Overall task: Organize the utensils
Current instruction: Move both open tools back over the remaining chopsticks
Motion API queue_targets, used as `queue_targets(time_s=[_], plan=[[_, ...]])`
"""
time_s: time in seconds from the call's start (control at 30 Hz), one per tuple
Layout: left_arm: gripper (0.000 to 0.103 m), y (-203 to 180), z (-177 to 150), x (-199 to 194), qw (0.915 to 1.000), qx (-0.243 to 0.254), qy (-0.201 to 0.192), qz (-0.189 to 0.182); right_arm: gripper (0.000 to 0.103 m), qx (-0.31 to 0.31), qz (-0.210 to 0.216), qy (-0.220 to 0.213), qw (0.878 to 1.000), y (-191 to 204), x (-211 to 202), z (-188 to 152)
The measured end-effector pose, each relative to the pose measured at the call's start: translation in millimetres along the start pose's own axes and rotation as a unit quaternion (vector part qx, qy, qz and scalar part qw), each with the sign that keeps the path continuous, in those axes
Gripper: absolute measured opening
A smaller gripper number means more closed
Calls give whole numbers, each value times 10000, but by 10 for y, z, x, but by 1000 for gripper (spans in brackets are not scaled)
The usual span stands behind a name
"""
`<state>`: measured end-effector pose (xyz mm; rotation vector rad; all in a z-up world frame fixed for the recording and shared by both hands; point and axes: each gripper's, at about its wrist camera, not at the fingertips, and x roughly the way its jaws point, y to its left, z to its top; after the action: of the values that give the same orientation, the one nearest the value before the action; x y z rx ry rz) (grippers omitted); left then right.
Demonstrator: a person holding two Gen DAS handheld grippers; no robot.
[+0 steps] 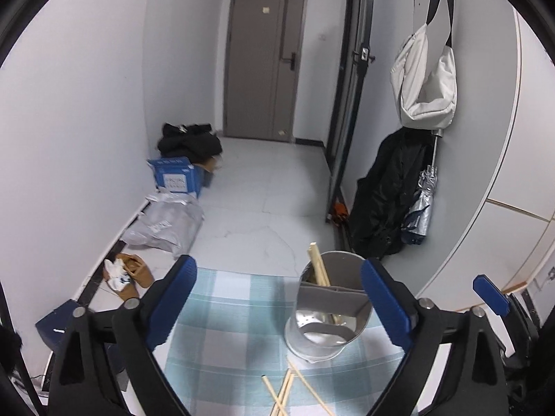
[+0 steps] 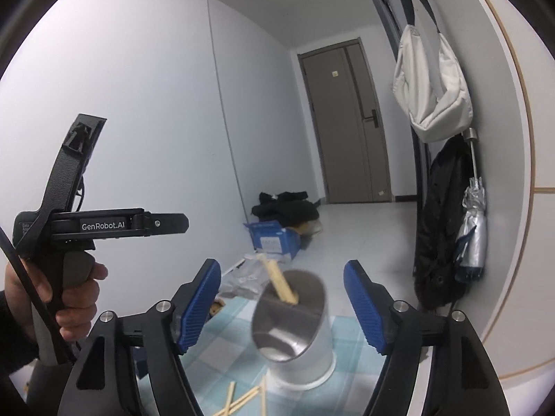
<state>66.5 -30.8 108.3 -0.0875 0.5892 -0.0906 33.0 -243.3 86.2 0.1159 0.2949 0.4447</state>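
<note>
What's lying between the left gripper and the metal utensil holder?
Loose chopsticks on the checked cloth, before the utensil holder, inside the open left gripper; left wrist view.

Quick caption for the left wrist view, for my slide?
Open left tongs frame a metal utensil holder with chopsticks inside, more loose on checked cloth.

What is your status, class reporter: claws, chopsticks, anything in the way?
Left claw open, empty. Right claw open, empty. Some chopsticks standing in the metal holder; loose chopsticks on the checked cloth. Nothing in the way.
</note>
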Motion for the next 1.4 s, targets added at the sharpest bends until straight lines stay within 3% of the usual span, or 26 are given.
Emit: queue_targets(time_s=[0.07, 0.37, 0.7, 1.1, 1.4], plan=[[102, 29, -74, -71, 9999, -5, -131, 93, 78, -11, -10, 44, 10000, 82, -43, -46], [102, 136, -362, -170, 9987, 18, -325, 400, 85, -66, 16, 176, 9998, 390, -148, -298], [102, 327, -743, -56, 9983, -227, -125, 514, 90, -22, -143, 632, 9979, 444, -14, -599], [102, 579, -1115, 311, 9959, -654, 426, 462, 90, -63, -376, 1442, 9888, 430, 301, -993], [102, 851, -1293, 643, 9867, -1058, 1181, 346, 89, 5, -377, 2463, 9685, 353, 746, -1353]])
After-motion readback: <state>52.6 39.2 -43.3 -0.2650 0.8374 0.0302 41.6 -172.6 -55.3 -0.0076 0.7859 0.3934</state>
